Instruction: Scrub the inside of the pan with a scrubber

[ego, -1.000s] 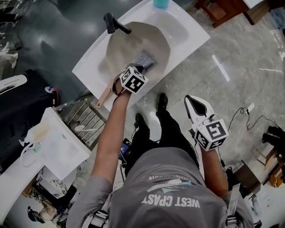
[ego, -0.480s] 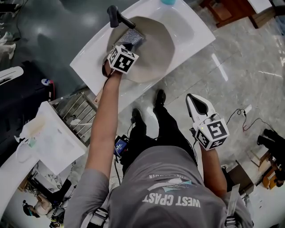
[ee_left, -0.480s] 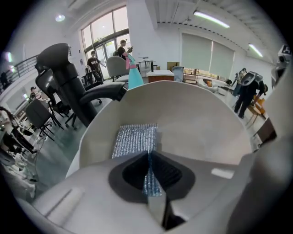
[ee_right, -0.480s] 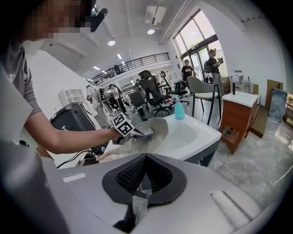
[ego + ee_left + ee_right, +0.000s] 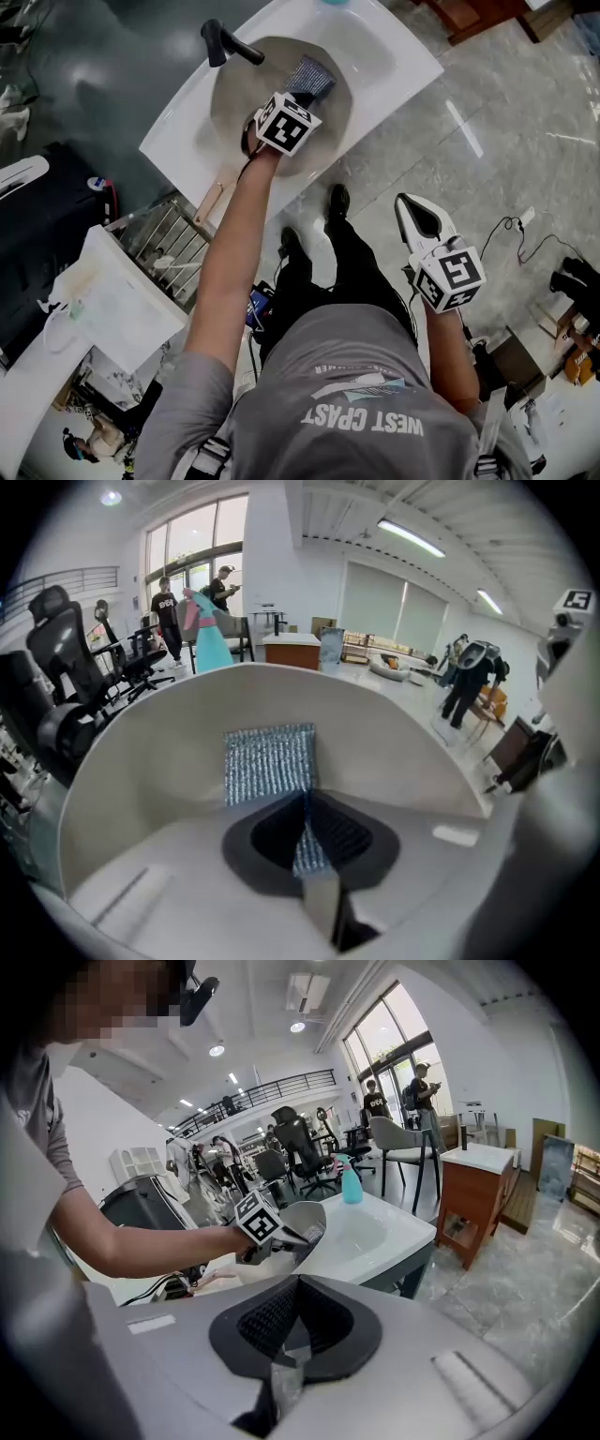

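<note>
A beige-lined pan (image 5: 234, 103) lies in the basin of a white sink (image 5: 394, 56), its wooden handle (image 5: 216, 199) pointing toward me. My left gripper (image 5: 298, 94) reaches into the pan and is shut on a silvery mesh scrubber (image 5: 311, 75), which is pressed flat against the pan's inner wall. In the left gripper view the scrubber (image 5: 270, 764) sticks out from the closed jaws against the pan's wall (image 5: 141, 752). My right gripper (image 5: 419, 217) hangs shut and empty over the floor, away from the sink. From the right gripper view, the pan (image 5: 314, 1215) and the left gripper (image 5: 281, 1232) show ahead.
A black faucet (image 5: 225, 42) rises at the pan's far left rim. A teal bottle (image 5: 352, 1185) stands on the sink's back edge. A wire rack (image 5: 173, 248) and a white tray (image 5: 112, 300) sit to my left. Cables (image 5: 511, 234) lie on the tiled floor at right.
The left gripper carried the scrubber from the pan's near right side up toward the faucet, then swept it right across the inside. The right gripper stayed put.
</note>
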The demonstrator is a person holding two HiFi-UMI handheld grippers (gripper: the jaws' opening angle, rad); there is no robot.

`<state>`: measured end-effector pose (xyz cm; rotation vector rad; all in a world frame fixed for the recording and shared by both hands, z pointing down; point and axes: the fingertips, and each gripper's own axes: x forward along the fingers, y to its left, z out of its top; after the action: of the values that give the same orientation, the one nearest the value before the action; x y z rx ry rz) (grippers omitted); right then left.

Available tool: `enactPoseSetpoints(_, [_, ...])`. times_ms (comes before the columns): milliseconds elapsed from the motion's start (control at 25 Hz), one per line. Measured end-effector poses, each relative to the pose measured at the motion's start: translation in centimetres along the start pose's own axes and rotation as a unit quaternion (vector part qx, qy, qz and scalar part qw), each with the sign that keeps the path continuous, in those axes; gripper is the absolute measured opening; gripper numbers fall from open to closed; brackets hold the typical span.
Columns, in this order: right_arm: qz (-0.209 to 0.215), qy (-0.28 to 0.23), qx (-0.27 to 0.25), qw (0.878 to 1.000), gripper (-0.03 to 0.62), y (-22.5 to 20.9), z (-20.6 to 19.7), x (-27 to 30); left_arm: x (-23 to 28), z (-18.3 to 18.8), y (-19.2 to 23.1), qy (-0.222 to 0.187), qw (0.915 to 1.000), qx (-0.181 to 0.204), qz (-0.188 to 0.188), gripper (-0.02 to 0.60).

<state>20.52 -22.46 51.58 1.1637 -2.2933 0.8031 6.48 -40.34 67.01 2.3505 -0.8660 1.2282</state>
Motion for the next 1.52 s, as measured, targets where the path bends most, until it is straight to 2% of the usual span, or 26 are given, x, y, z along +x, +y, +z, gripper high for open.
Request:
enactPoseSetpoints(240, [0.006, -0.006, -0.004, 1.0, 0.002, 0.7, 0.6, 0.4, -0.8, -1.7, -4.5, 0.013, 0.9989, 0.015, -0.042, 0.017])
enactPoseSetpoints(400, [0.018, -0.004, -0.013, 1.0, 0.002, 2.1, 0.7, 0.8, -2.1, -4.9, -6.4, 0.047, 0.9963, 0.041, -0.059, 0.017])
enactPoseSetpoints(560, [0.026, -0.001, -0.021, 0.999, 0.002, 3.2, 0.6, 1.3, -3.5, -8.7, -5.0, 0.086, 0.9937, 0.063, -0.034, 0.018])
enactPoseSetpoints(760, [0.04, 0.006, -0.032, 0.999, 0.002, 4.8, 0.3, 1.8, -5.7, -10.8, -0.8, 0.093, 0.9948, 0.04, 0.013, 0.017])
enactPoseSetpoints(920, [0.043, 0.008, -0.035, 0.998, 0.002, 5.3, 0.2, 2.2, -6.1, -10.1, 2.8, 0.079, 0.9952, 0.031, 0.048, 0.017])
enactPoseSetpoints(1080, [0.038, 0.011, -0.031, 0.999, 0.002, 4.9, -0.3, 2.0, -5.1, -8.8, 4.5, 0.071, 0.9955, 0.026, 0.056, 0.017])
enactPoseSetpoints(1240, [0.026, 0.01, -0.021, 0.999, 0.002, 3.5, -0.8, 1.5, -3.4, -6.8, 4.5, 0.06, 0.997, 0.019, 0.046, 0.017])
enactPoseSetpoints(1520, [0.013, 0.006, -0.005, 1.0, 0.002, 1.5, -1.5, 0.6, -0.6, -3.4, 1.5, 0.044, 0.9986, 0.029, 0.008, 0.017])
